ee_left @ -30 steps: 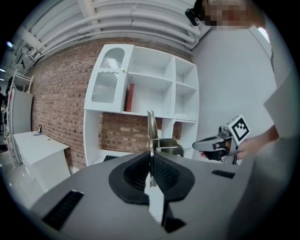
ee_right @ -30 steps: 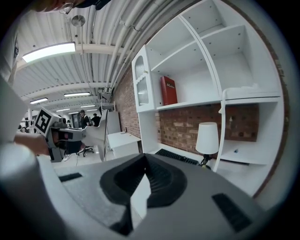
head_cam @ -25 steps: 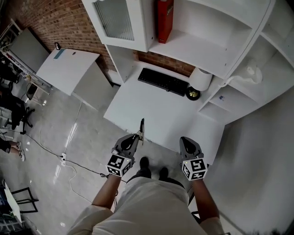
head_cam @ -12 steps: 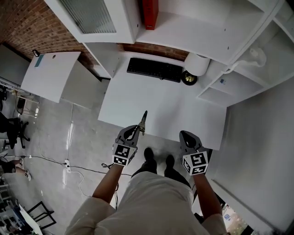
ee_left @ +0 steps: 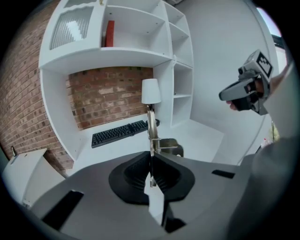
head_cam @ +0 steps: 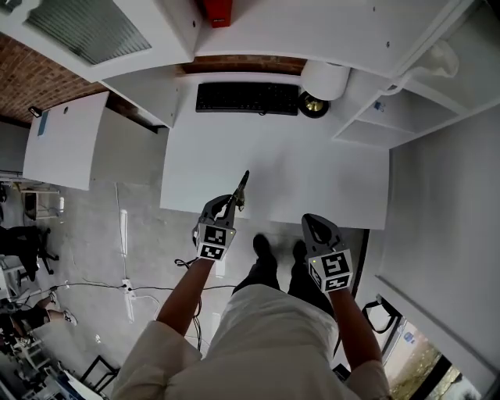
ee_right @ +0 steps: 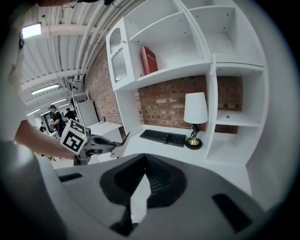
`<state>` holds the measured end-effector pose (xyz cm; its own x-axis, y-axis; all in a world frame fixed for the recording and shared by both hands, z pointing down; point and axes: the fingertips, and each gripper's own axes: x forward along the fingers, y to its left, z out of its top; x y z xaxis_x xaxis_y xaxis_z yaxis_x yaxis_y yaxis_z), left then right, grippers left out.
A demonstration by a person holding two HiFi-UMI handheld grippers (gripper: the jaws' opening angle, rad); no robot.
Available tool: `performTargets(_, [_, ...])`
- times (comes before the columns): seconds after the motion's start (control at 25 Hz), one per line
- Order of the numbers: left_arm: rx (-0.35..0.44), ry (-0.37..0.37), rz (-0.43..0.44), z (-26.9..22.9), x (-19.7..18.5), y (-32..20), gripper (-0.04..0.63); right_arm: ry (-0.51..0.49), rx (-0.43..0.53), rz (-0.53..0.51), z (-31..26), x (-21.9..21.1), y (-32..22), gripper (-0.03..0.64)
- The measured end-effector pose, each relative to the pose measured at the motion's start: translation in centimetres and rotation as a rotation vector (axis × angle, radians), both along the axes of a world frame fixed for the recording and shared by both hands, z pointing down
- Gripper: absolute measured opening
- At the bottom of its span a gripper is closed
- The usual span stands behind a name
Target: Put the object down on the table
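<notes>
So, left gripper's clamped on the tool, out over the table

Starting at the left gripper (ee_left: 151, 158): we see its jaws pinched tight on a thin flat metal tool (ee_left: 151, 129). The tool sticks straight out past the tips, edge-on to that gripper's own camera, with a little crossbar partway up. From the head view, the tool's far end sits over the front left part of the white table (head_cam: 328, 183), just inside the near edge. The gripper itself hangs over the floor (head_cam: 141, 234) in front. We honestly can't tell how high above the top the tool is. The right gripper (head_cam: 312, 225) is off to the side, near the same front edge, jaws pressed together with nothing between them. The person's dark shoes (head_cam: 262, 248) show on the floor between the two grippers.

Further out, a black keyboard (head_cam: 247, 98) lies along the back of the table, well apart from the tool. Just beside its right end stands a lamp (head_cam: 323, 76) with a white shade and a brassy base. In the left gripper view the tool lines up right with that lamp. Behind it all is a white shelf unit (head_cam: 312, 35) against a brick wall (head_cam: 47, 74), with a red book (head_cam: 218, 9) upright on a shelf. Off to the left there's a second white tabletop (head_cam: 66, 141).
</notes>
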<state>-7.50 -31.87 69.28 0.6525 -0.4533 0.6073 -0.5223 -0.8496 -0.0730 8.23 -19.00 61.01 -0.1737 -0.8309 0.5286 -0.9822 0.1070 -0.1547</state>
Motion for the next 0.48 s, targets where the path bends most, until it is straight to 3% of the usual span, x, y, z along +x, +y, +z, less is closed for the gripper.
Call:
performTargets(0.24, [0.002, -0.119, 0.055, 5.0, 0.5, -1.8, -0.006, -0.014, -0.030, 0.054, 1.7, 0.1, 0.0, 0.002])
performTargets(0.48, [0.067, -0.286, 0.135, 9.3, 0.8, -3.2, -0.005, -0.024, -0.045, 0.086, 2.5, -0.2, -0.1, 0.002])
